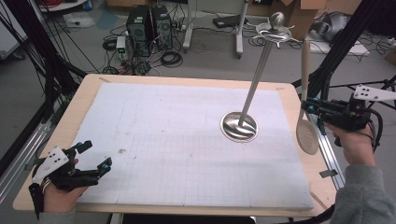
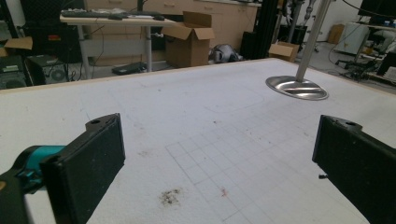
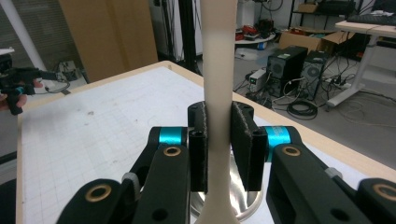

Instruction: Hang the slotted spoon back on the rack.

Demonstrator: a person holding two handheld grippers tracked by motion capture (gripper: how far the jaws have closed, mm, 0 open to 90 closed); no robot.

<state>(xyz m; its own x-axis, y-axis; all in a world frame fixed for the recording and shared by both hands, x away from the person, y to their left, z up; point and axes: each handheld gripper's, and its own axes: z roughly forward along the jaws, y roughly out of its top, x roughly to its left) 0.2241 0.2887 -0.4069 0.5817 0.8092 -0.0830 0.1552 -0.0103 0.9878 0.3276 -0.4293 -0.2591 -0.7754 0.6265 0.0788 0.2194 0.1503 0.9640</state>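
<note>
High view puts the right gripper (image 1: 306, 105) off the tabletop's right edge, holding a long cream-coloured slotted spoon (image 1: 305, 93) upright by its handle, bowl hanging down, top end close to the hooked crown of the tall polished-steel utensil stand (image 1: 252, 88) with its round dished base.

The likeliest trouble, as I judge it, is the spoon swinging or twisting in the grip: it is held near mid-handle with the heavy bowl free below, so a quick move could let it pivot or slide down. Another hazard is the stand itself. It is slender and top-heavy in look, and a knock from the spoon's end against the crown could rock or tip it. Whether the handle's tip has a hanging hole cannot be told.

Right gripper view shows the jaws nearly closed, both pads pressed flat against the handle from either side.

Left gripper (image 1: 95, 156) rests at the near left corner of the white gridded foam mat (image 1: 163, 140) covering the wooden tabletop (image 1: 70, 112); its jaws stand wide apart, holding nothing, well away from the stand.
</note>
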